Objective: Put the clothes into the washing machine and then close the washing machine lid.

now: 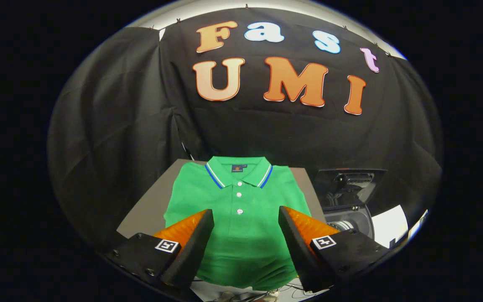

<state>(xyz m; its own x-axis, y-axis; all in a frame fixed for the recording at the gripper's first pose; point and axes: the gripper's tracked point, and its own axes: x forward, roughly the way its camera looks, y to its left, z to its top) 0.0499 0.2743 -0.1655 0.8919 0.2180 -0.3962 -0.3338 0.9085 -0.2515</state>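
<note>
Shirt: green polo shirt [241,218] spread flat on the tabletop [149,209]
Fingers: gripper [245,218] wide apart above the shirt, holding nothing
Washer: washing machine [348,209] beside the tabletop, lid raised

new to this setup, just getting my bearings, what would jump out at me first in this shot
The bright green polo shirt jumps out first: it lies flat and buttoned on a grey board, collar away from the camera. The gripper hangs open above its lower half, one finger over each side, pressing on nothing. Beyond the shirt, off to the right, the dark washing machine stands with its lid raised.
</note>
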